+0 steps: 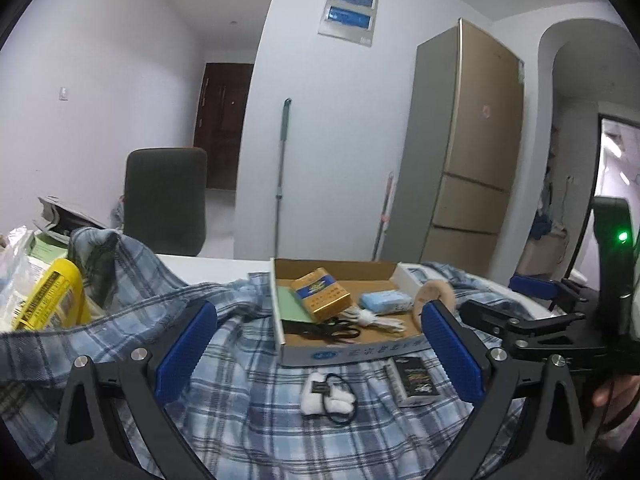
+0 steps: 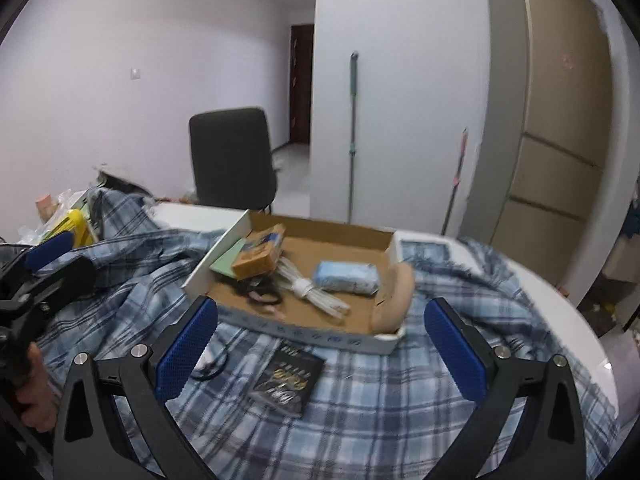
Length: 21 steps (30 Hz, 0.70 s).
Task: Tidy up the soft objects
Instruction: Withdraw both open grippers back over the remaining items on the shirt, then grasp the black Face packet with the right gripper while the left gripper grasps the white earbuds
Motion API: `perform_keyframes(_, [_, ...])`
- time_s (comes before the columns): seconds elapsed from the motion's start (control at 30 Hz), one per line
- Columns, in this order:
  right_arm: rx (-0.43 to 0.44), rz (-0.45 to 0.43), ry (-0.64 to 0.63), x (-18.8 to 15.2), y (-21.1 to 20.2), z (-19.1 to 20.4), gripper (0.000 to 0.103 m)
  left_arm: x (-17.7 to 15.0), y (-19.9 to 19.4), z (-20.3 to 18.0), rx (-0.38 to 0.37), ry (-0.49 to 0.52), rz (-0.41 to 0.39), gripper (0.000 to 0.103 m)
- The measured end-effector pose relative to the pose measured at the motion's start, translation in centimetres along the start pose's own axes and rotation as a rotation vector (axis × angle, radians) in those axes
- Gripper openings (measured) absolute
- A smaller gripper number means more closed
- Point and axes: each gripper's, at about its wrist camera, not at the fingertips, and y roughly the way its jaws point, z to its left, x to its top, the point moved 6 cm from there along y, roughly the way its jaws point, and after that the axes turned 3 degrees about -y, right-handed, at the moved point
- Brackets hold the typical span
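Observation:
A blue plaid shirt (image 1: 248, 412) (image 2: 380, 400) lies spread over the white table. On it stands a shallow cardboard box (image 1: 344, 354) (image 2: 304, 330) holding a gold packet (image 1: 320, 294), a light blue soft pack (image 1: 386, 302) (image 2: 346, 278), a white cable bundle (image 2: 312, 292), black scissors (image 1: 332, 328) and a green pad. In front of the box lie a white sock bundle with a black hair tie (image 1: 326, 398) and a small black box (image 1: 412, 380) (image 2: 288, 378). My left gripper (image 1: 320, 352) hovers open above the socks. My right gripper (image 2: 320, 350) is open over the black box.
A yellow bottle (image 1: 52, 300) and plastic bags sit at the table's left end. A dark chair (image 1: 166, 200) stands behind the table. A mop (image 1: 282, 160) leans on the wall beside a tall fridge (image 1: 468, 152). The table edge (image 2: 560, 304) curves on the right.

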Motion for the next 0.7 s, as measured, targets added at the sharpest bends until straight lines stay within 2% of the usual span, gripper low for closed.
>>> perform_keyframes(0.07, [0.025,0.053,0.024,-0.3,0.7,0.3,0.103,-0.2,0.4,0.3,0.003,0.006,0.043,0.103])
perform_keyframes(0.13, [0.009,0.097,0.036,-0.6,1.4,0.4,0.103,-0.3,0.8,0.5,-0.005,0.008,0.084,0.103])
perform_keyframes(0.3, [0.013,0.177,0.062,-1.3,3.2,0.8,0.103,-0.9,1.6,1.6,0.018,-0.017,0.133,0.103])
perform_keyframes(0.43, [0.050,0.235,0.099,-2.0,4.8,0.9,0.088,-1.8,2.6,2.1,0.034,-0.025,0.167,0.103])
perform_keyframes(0.53, [0.105,0.318,0.150,-3.0,6.1,0.9,0.076,-2.4,3.4,2.6,0.061,-0.024,0.200,0.103])
perform_keyframes(0.7, [0.121,0.408,0.198,-4.7,7.8,0.6,0.068,-3.1,4.3,3.0,0.079,-0.030,0.252,0.103])
